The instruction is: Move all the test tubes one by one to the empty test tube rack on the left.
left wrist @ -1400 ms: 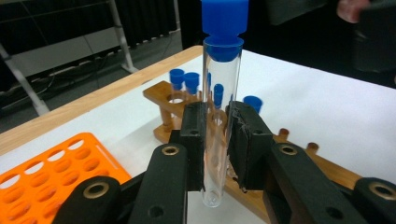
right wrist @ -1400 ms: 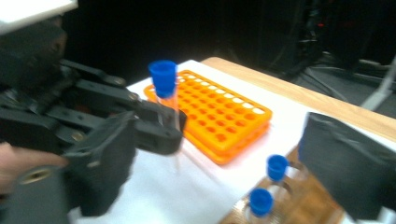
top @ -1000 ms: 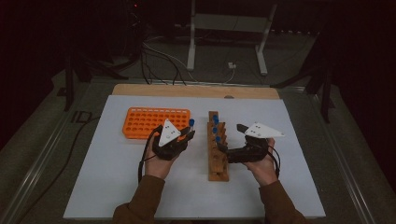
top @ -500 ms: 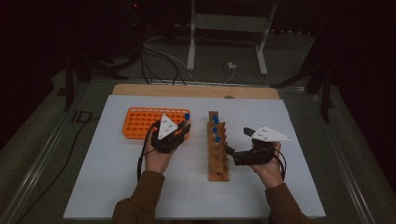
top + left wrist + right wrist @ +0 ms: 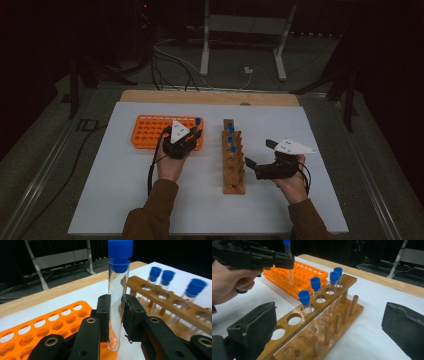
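Grey floor (image 5: 65,150) marked "ID".

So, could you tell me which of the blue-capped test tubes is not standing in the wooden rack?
The test tube clamped upright in the left gripper, over the corner of the orange tray. The other four tubes stand in holes of the wooden rack.

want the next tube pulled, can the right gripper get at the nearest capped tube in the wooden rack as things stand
Probably yes. The right gripper is open, beside the wooden rack, and the nearest capped tube stands upright with empty holes before it. The left gripper holds its own tube over the orange rack.
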